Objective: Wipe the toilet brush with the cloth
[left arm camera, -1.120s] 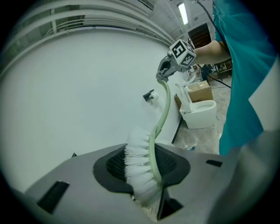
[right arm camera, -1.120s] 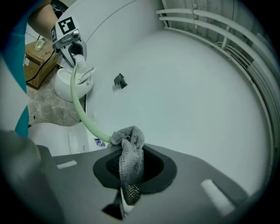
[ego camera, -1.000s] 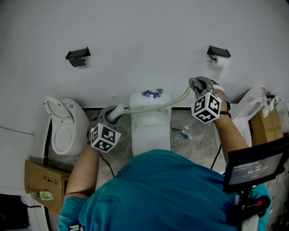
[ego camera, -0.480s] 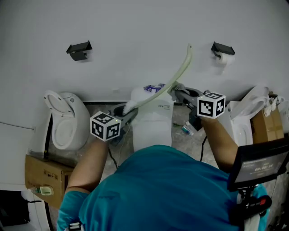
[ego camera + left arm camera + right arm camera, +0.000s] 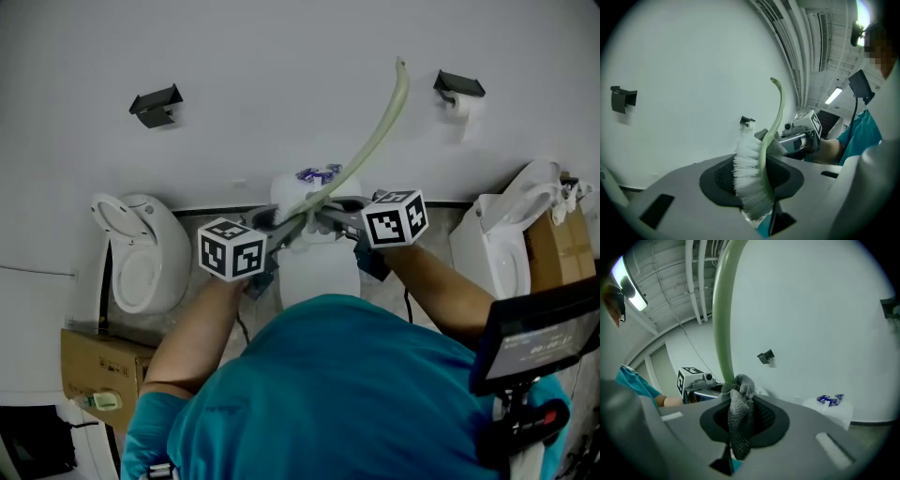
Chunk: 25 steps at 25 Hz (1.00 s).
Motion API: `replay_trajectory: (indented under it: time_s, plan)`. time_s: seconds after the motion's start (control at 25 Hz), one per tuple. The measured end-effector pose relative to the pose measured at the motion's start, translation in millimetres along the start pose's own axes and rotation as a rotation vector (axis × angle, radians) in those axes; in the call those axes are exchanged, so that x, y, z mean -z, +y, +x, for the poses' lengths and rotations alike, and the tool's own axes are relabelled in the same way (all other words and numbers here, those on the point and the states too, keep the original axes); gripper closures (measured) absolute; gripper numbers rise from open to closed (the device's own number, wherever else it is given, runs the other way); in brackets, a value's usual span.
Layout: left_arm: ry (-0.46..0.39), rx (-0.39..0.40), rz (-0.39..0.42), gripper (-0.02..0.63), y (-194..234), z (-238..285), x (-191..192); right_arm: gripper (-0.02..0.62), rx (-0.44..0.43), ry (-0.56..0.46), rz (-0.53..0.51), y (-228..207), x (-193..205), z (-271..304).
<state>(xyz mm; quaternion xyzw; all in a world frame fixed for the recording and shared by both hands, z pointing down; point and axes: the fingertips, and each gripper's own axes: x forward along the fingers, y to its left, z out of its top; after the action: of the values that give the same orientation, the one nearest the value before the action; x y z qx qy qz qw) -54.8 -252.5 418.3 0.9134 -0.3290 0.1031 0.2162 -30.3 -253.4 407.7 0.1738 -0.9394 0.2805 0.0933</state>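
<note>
The toilet brush has white bristles (image 5: 749, 180) and a long, curved pale-green handle (image 5: 367, 148) that rises toward the wall. My left gripper (image 5: 284, 229) is shut on the brush at its bristle head, seen close in the left gripper view (image 5: 757, 202). A grey knitted cloth (image 5: 738, 416) is pinched in my right gripper (image 5: 736, 439) and presses against the handle (image 5: 723, 310) just above the head. In the head view the right gripper (image 5: 328, 217) faces the left one over the middle toilet (image 5: 319, 267). The cloth (image 5: 776, 145) shows behind the bristles.
A toilet with its lid open (image 5: 141, 255) stands at the left and another (image 5: 506, 234) at the right. Blue packets (image 5: 319, 174) lie on the middle cistern. The wall carries two holders (image 5: 155, 101) (image 5: 459, 87). Cardboard boxes (image 5: 98, 361) (image 5: 561, 246) sit at both sides.
The brush handle swung from lying level to pointing up the wall. My right gripper slid left with the cloth along the handle toward the brush head. My left gripper moved right.
</note>
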Motion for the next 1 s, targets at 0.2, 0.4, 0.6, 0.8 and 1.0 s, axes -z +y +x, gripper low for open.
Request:
replay_trajectory:
  time_s: [0.2, 0.4, 0.6, 0.8, 1.0]
  plan:
    - [0.034, -0.012, 0.047, 0.466, 1, -1, 5, 0.565, -0.042, -0.022, 0.055, 3, 0, -2]
    - [0.062, -0.020, 0.075, 0.466, 3, 0, 10, 0.566, -0.048, -0.054, 0.078, 1, -6, -9]
    - [0.086, -0.032, 0.101, 0.466, 6, -1, 15, 0.566, -0.048, -0.097, 0.105, -4, -15, -19]
    - [0.099, -0.036, 0.100, 0.466, 10, 0, 20, 0.566, -0.063, -0.127, 0.130, -7, -19, -26]
    - [0.111, -0.039, 0.097, 0.466, 13, -3, 21, 0.565, -0.082, -0.153, 0.154, -6, -23, -30]
